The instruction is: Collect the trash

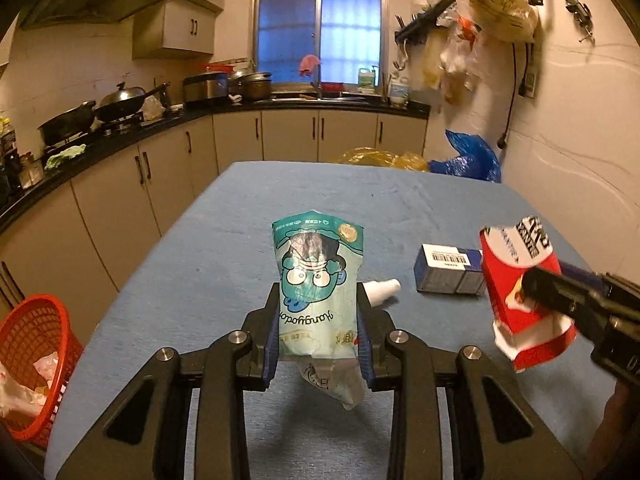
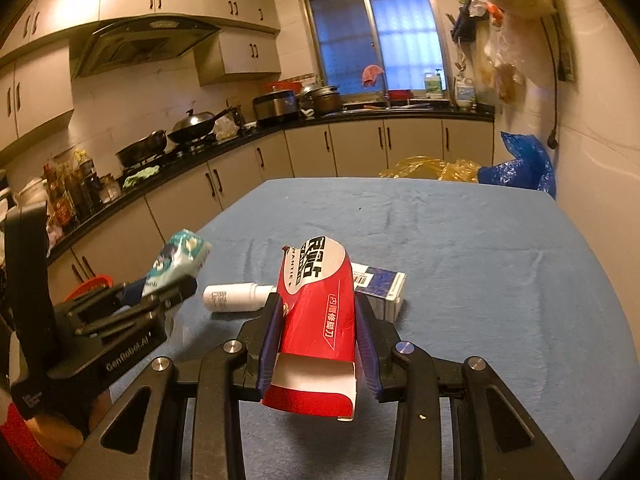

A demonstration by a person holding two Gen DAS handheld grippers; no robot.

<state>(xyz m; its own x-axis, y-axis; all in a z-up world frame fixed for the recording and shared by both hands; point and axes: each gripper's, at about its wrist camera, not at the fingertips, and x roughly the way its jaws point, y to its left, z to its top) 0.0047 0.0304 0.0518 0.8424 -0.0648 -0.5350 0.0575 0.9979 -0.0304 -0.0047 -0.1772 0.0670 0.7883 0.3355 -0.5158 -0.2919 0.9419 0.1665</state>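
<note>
Blue-padded fingers of left gripper (image 1: 318, 320) pinch teal cartoon snack pouch (image 1: 316, 280), narrow gap, pouch clear of blue tabletop (image 1: 280, 200). Right gripper (image 2: 318, 332) fingers clamp red carton (image 2: 316, 320), open flap toward camera, carton lifted off cloth. White bottle (image 2: 236, 297) lies on side mid-tabletop, between the two grippers. Blue box (image 2: 380, 286) flat just behind carton, toward right edge. Red basket (image 1: 34, 360) on floor off left edge, trash inside.
</note>
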